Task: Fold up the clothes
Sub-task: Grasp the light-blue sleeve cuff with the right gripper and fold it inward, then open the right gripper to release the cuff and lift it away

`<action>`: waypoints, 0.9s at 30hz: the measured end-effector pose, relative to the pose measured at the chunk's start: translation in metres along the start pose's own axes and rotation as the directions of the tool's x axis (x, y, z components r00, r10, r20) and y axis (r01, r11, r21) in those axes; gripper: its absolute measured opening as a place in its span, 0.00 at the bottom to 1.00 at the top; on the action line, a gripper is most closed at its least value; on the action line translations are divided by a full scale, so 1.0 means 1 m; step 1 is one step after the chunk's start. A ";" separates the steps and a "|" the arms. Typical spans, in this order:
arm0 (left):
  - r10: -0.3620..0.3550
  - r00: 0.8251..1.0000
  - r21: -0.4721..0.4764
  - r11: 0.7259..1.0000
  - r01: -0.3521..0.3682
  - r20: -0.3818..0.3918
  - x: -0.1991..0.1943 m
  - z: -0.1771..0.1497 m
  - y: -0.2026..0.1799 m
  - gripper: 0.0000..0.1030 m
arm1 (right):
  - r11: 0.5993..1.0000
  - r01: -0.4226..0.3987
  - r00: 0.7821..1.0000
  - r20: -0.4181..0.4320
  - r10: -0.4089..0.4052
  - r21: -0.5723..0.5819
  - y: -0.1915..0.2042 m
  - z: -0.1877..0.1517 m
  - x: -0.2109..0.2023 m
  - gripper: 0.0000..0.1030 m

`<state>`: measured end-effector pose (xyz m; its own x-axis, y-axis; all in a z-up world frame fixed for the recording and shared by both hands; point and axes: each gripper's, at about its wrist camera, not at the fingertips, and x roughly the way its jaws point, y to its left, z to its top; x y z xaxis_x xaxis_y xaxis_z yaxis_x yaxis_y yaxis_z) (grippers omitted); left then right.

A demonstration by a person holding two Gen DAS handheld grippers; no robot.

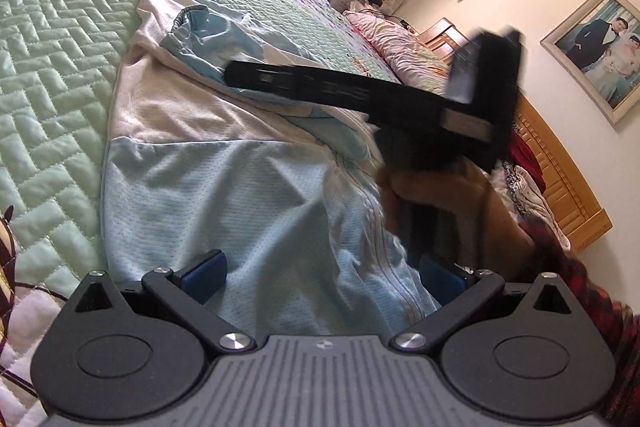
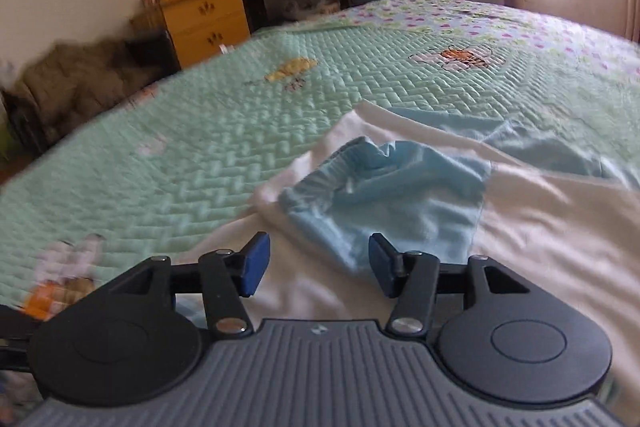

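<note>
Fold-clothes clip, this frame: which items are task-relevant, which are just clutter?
Job in hand:
- white and light-blue jacket, spread on the bed
- left claw, open over its blue part
- right claw, open above the folded-in sleeve

Just lying about:
- green quilted bedspread
- framed wedding photo
- pink pillow
- wooden desk

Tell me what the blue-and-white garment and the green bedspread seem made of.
Light blue and white garment: looks like thin sports mesh knit, matte, showing tiny pinholes and soft creases. Mint green quilted bedspread: probably padded cotton or polyester, slight sheen, stitched in puffy herringbone.
</note>
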<state>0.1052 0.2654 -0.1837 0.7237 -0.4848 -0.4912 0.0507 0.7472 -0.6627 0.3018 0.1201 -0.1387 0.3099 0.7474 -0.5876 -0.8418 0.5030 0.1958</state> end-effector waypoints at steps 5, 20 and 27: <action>-0.013 1.000 0.021 1.000 0.013 -0.002 0.003 -0.003 -0.004 0.99 | 0.988 0.144 0.988 0.052 -0.147 0.063 -0.015 -0.023 -0.045 0.55; -0.024 1.000 0.062 0.998 0.024 -0.002 0.019 -0.006 -0.011 0.99 | 0.759 0.648 0.761 0.021 -0.648 -0.060 -0.100 -0.094 -0.127 0.57; -0.021 1.000 0.091 0.996 0.022 -0.007 0.024 -0.008 -0.013 0.99 | 0.672 0.666 0.717 0.029 -0.697 -0.324 -0.088 -0.100 -0.092 0.57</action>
<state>0.1162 0.2403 -0.1909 0.7173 -0.5040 -0.4812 0.1290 0.7747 -0.6191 0.3032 -0.0359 -0.1805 0.8214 0.1978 -0.5350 -0.5024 0.6951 -0.5142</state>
